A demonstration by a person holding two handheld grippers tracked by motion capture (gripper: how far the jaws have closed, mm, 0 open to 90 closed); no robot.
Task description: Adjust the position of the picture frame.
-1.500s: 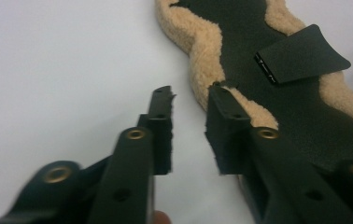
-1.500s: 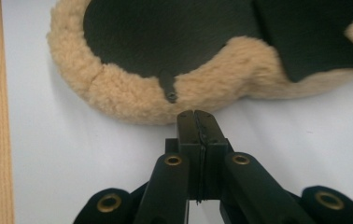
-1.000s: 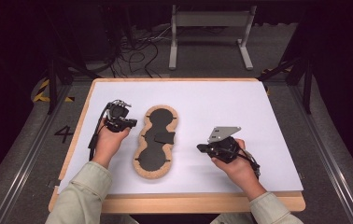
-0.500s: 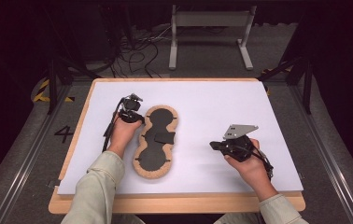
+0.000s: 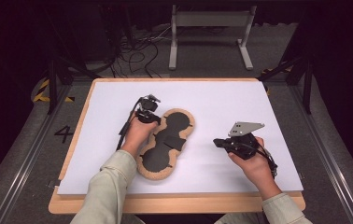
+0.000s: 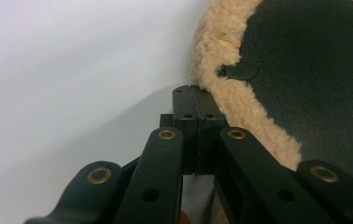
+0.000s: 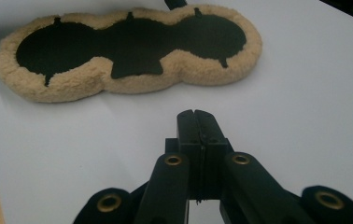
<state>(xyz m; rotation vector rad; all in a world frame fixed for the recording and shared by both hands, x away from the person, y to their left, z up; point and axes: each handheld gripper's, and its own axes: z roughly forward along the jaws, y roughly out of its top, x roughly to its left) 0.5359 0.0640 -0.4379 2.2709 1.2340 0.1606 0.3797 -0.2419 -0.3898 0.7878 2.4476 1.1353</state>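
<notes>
A peanut-shaped pad with a black face and a tan fleece rim lies flat on the white sheet, seen close in the left gripper view and across the sheet in the right gripper view. My left gripper is shut with nothing between its jaws, its tips at the pad's fleece edge on the left side. My right gripper is shut and empty, hovering over bare sheet to the right of the pad, its tips pointing toward it.
The white sheet covers a wooden table top whose edge shows at the front. A metal stand and cables lie on the floor behind the table.
My left hand has moved right and toward the far end of the pad, reaching its fleece edge. My right hand shifted a little to the right and then held still.
</notes>
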